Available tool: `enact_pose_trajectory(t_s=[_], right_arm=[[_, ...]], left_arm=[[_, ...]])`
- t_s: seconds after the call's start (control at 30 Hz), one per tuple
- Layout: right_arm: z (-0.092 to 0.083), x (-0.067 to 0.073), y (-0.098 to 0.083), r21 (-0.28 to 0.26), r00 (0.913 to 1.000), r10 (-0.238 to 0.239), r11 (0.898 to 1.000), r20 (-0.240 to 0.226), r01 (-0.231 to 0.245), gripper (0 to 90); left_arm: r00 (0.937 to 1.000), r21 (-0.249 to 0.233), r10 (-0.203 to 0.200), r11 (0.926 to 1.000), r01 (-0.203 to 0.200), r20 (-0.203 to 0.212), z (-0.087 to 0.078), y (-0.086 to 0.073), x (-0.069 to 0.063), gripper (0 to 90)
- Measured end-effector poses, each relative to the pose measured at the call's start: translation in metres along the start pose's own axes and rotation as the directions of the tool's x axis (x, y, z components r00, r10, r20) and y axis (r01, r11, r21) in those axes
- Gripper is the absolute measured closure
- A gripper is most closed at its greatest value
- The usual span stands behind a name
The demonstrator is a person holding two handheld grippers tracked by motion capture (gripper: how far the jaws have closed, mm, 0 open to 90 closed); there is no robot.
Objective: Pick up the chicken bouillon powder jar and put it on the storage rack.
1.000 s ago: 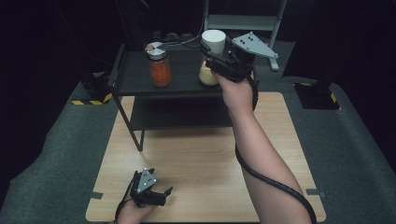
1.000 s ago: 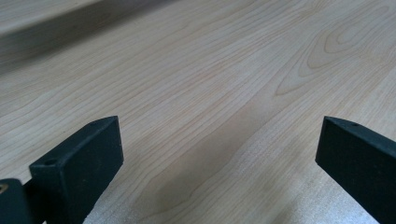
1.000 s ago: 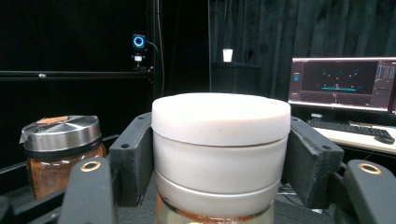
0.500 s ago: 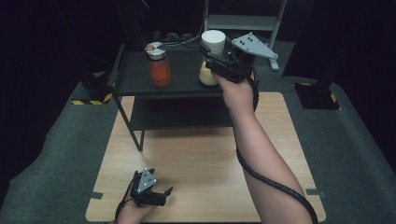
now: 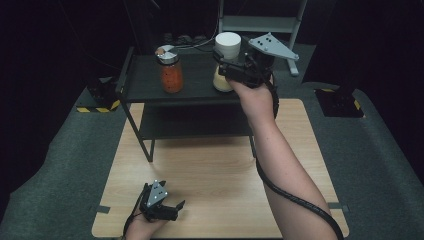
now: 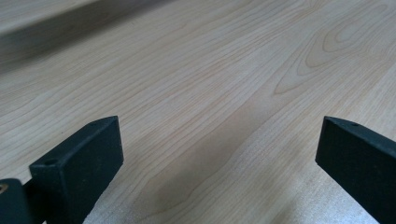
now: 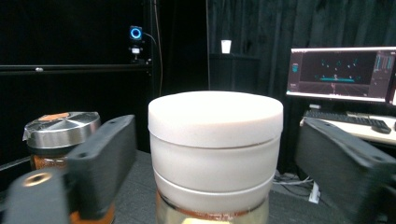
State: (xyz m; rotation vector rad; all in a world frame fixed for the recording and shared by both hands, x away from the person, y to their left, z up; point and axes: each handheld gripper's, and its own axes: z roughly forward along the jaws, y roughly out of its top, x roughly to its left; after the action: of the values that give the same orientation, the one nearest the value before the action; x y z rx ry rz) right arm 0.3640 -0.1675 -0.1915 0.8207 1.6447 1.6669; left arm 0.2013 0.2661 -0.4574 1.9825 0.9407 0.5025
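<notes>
both jaws of right gripper point(image 5: 223, 62) seemingly flank white-lidded jar point(image 7: 215, 154).

matt pale wood table point(image 5: 210, 165)

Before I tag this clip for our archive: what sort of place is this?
Probably a lab or studio set up for recording: black curtains, a monitor and keyboard on a desk, and a camera with a blue ring light.

My right gripper point(image 5: 235, 70) hides the white-lidded jar point(image 7: 215, 154) body; jar contents cut off at the frame's bottom. My jaw covers the neighbouring jar point(image 7: 60, 135) lower part. Monitor point(image 7: 341, 74) text too small.
</notes>
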Motion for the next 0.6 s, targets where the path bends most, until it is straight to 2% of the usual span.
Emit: enact_pose_trajectory(t_s=[0.13, 0.6], right_arm=[[-0.005, 0.001, -0.002, -0.006, 0.9997, -0.021, 1.000, -0.008, 0.021, 0.0], [-0.025, 0.014, -0.005, 0.004, 0.9979, -0.062, 0.998, -0.018, 0.062, 0.0]], left_arm=[[1.0000, -0.001, -0.003, 1.0000, 0.003, -0.001, 0.000, 0.000, 0.000, 1.2], [1.0000, 0.006, 0.002, 1.0000, -0.002, 0.002, 0.001, 0.001, 0.000, 1.2]])
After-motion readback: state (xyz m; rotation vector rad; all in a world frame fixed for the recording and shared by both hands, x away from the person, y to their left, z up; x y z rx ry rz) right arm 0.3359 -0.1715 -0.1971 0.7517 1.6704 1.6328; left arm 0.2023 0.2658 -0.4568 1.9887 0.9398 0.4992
